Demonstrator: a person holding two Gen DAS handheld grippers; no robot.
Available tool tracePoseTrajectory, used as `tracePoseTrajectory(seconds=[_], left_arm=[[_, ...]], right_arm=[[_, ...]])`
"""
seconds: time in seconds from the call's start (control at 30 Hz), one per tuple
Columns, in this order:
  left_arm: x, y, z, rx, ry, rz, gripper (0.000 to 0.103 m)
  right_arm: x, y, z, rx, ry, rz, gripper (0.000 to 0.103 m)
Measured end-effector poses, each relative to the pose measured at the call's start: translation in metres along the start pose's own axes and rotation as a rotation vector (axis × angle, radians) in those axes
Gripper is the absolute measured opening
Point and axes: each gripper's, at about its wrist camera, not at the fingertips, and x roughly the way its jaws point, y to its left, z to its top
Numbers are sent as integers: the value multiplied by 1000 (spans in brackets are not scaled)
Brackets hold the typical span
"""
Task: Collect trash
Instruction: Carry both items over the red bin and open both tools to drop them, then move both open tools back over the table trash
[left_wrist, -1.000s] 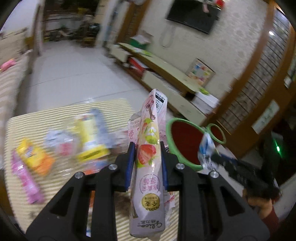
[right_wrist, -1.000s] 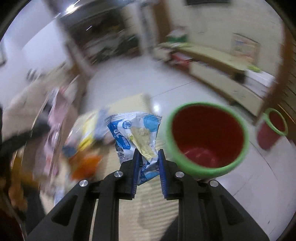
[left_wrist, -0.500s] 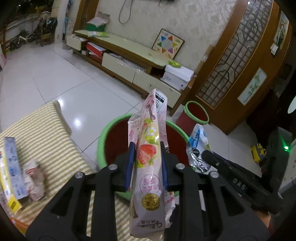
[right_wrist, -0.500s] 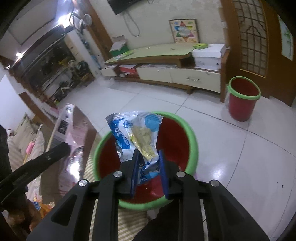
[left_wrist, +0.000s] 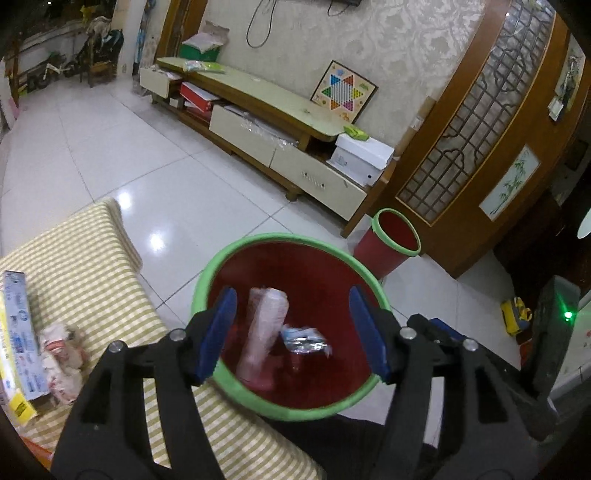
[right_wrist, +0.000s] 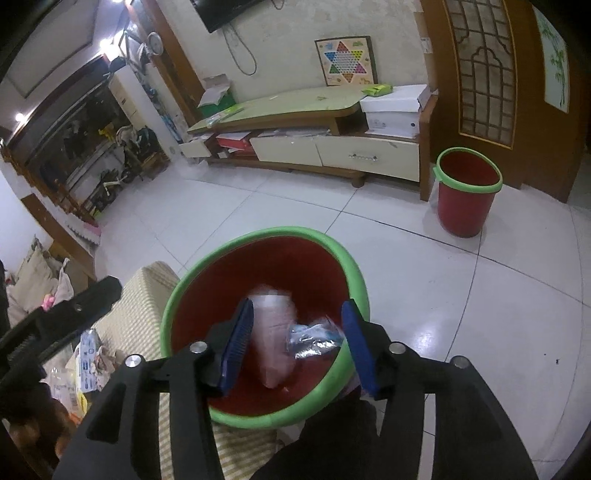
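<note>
1. My left hand-held gripper (left_wrist: 291, 332) hangs over the near bin (left_wrist: 236, 387) with its jaws opening. The pink wrapper (left_wrist: 264, 332) is seen between the pads, but they do not touch it.
2. My right hand-held gripper (right_wrist: 297, 343) is over the same bin, jaws also opening, and no pad presses on anything.
3. I count two hand-held grippers and two red bins with green rims: the near bin at the desk's edge and a far bin (right_wrist: 467, 195) on the floor, well beyond the near one, beside a wooden door frame.
4. I count two pieces of trash inside the near bin: the pink wrapper and a blue-and-silver wrapper (left_wrist: 304, 338) just to its right.
5. The pink wrapper is long, pale and blurred, standing tilted against the red inside. The blue-and-silver one is crumpled and shiny, also blurred.
6. Left of the near bin, on the striped desk (left_wrist: 92, 280), I see at least two more items: a blue-and-white box (left_wrist: 18, 336) and a crumpled white-and-red wrapper (left_wrist: 61, 356) beside it. More lies at the frame edge, too cut off to count.
7. The near bin's rim sits tight against the desk's edge. Beyond the bin the white tiled floor (left_wrist: 122, 155) is open all the way to a low cabinet (left_wrist: 280, 147) along the wall.
</note>
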Motion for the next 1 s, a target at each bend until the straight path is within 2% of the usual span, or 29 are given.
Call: tracePoseTrajectory(seconds=[0.23, 0.47, 0.67, 0.77, 0.83, 1.0], left_arm=[[-65, 21, -21, -52, -58, 20, 62], [-149, 63, -56, -115, -105, 135, 65], [-220, 136, -96, -207, -127, 335, 68], [-249, 187, -122, -301, -124, 460, 68], [-268, 225, -145, -398, -109, 548, 68], [-316, 276, -198, -585, -145, 628, 68]], right_arm=[[-22, 48, -17, -135, 6, 37, 53], [-46, 119, -55, -269, 49, 144, 56], [-61, 181, -104, -402, 134, 251, 56], [-65, 215, -132, -497, 191, 328, 57], [-64, 248, -163, -608, 271, 401, 62], [-65, 327, -233, -868, 377, 555, 69]])
